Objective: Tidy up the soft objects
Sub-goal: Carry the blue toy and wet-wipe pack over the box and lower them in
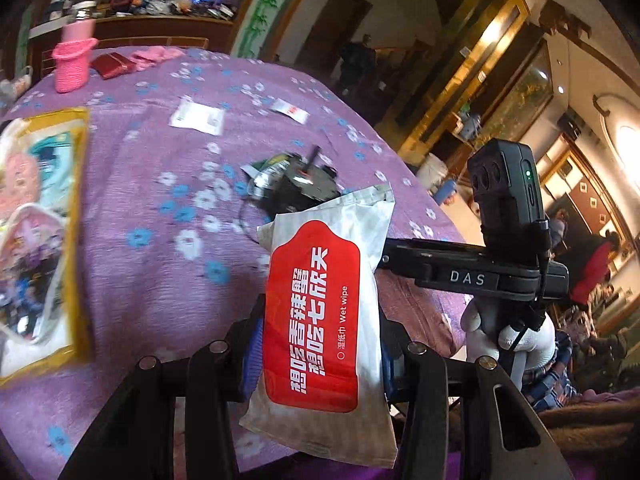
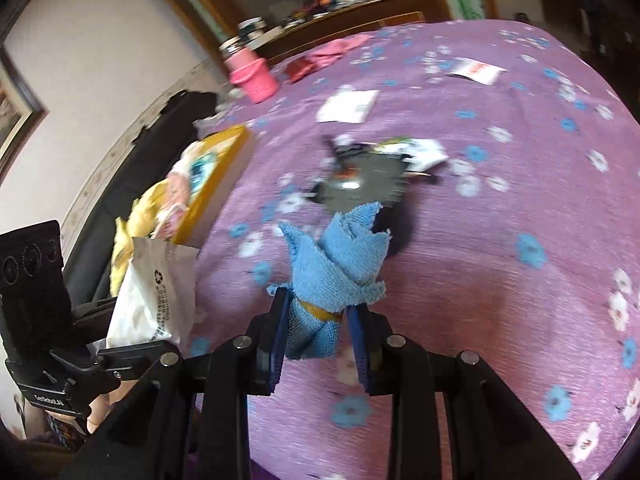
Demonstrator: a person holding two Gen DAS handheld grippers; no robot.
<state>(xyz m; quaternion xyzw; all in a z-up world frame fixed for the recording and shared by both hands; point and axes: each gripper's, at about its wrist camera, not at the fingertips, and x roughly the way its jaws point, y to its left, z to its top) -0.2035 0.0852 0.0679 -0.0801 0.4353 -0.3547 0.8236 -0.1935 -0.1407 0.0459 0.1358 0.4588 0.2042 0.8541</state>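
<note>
My left gripper (image 1: 320, 344) is shut on a white wet wipe pack (image 1: 324, 312) with a red label, held upright above the purple flowered tablecloth (image 1: 160, 200). The same pack shows at the left of the right wrist view (image 2: 154, 300). My right gripper (image 2: 318, 320) is shut on a rolled blue cloth (image 2: 336, 264) bound with a yellow band, held above the tablecloth (image 2: 480, 260). The right gripper's body (image 1: 500, 240) shows at the right of the left wrist view.
A yellow-edged box of soft items (image 1: 36, 240) lies at the table's left, also in the right wrist view (image 2: 208, 168). A pink knitted holder (image 1: 72, 64), a red wallet (image 1: 114, 65), pink cloth (image 1: 154, 56), white packets (image 1: 196, 118) and a dark gadget (image 1: 296, 184) lie on the table.
</note>
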